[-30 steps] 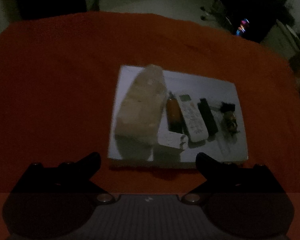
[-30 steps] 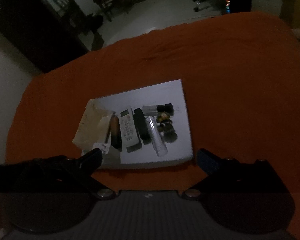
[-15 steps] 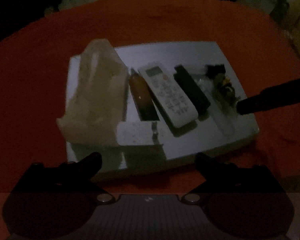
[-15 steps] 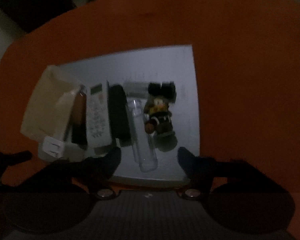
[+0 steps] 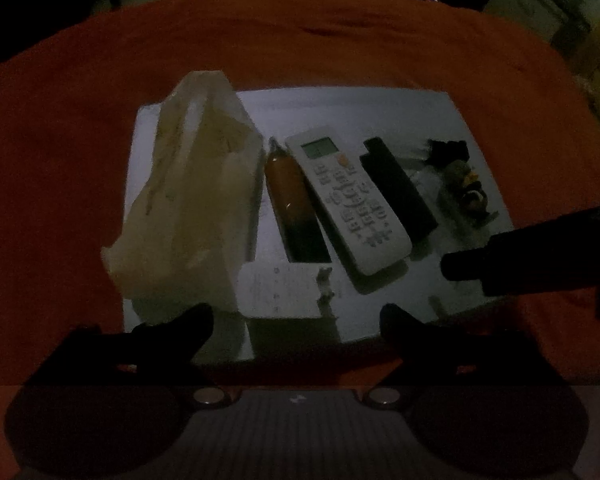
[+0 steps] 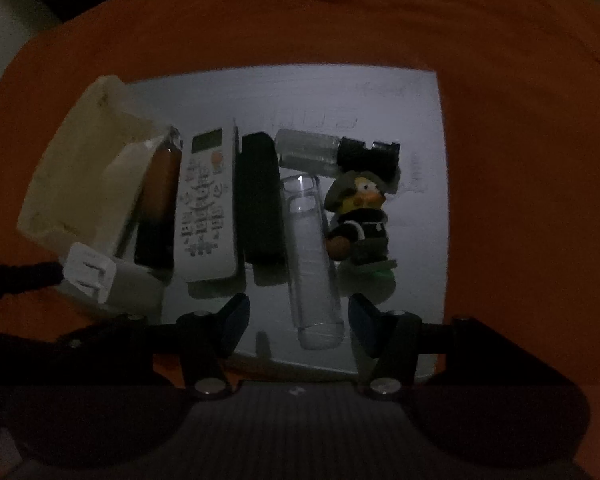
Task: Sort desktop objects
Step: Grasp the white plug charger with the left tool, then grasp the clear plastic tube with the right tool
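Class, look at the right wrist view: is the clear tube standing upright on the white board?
No, the clear tube lies flat on the white board, beside the duck figurine.

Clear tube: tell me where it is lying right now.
In the right wrist view the clear tube lies lengthwise on the white board, between the black case and the duck figurine, its near end between the open right gripper fingers.

We are bringing both grippers down close over the white board (image 6: 380,92). Our right gripper (image 6: 298,322) is narrowing its jaws either side of the clear tube (image 6: 312,264), not yet touching it. Our left gripper (image 5: 296,326) is closing a little before the white plug (image 5: 284,292), and the right one's finger (image 5: 500,264) is now reaching in.
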`<state>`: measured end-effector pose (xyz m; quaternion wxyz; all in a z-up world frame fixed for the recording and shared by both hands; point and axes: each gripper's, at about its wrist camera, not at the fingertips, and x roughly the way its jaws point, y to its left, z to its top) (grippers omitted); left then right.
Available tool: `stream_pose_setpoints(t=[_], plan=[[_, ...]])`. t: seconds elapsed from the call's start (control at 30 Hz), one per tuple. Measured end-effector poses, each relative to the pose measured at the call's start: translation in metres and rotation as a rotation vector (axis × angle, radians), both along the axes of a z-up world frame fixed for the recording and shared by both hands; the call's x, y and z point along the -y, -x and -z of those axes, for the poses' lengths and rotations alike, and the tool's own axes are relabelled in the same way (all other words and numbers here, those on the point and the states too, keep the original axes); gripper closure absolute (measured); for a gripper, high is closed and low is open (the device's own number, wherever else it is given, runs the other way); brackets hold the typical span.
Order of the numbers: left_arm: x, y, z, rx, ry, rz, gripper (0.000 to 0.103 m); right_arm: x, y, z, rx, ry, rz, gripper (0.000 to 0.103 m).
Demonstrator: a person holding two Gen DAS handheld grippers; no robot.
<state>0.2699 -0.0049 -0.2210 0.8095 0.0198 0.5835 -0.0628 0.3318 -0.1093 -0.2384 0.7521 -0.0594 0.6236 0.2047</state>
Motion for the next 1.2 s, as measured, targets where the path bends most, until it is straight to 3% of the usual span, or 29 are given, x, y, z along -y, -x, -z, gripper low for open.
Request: stream_pose_setpoints(t=[0.2, 0.37, 0.43, 0.47, 0.77, 0.93, 1.03, 1.2], plan=[[0.004, -0.007, 0.004, 0.034, -0.012, 0.031, 0.051, -0.002, 0.001, 0.011, 0.007, 0.034, -0.009, 0.044], [0.003, -0.004, 0.005, 0.055, -0.013, 0.025, 0.052, -0.003, 0.002, 0.008, 0.045, 0.026, -0.022, 0.045], [0.003, 0.000, 0.004, 0.049, -0.009, 0.024, 0.052, -0.003, 0.005, 0.006, 0.063, 0.031, -0.032, 0.070], [0.003, 0.003, 0.004, 0.045, -0.013, 0.028, 0.052, 0.000, 0.006, 0.004, 0.065, 0.031, -0.038, 0.071], [0.005, 0.008, 0.003, 0.041, -0.024, 0.021, 0.051, 0.012, 0.014, -0.009, 0.062, 0.053, -0.067, 0.069], [0.012, 0.004, 0.005, 0.054, -0.071, 0.036, 0.046, 0.006, 0.003, -0.017, 0.094, 0.100, -0.022, 0.044], [0.015, 0.003, 0.007, 0.047, -0.073, 0.037, 0.046, 0.003, -0.006, -0.021, 0.098, 0.102, -0.020, 0.044], [0.020, 0.002, 0.014, 0.024, -0.102, 0.059, 0.043, -0.004, 0.023, -0.014, 0.077, 0.104, -0.047, 0.048]])
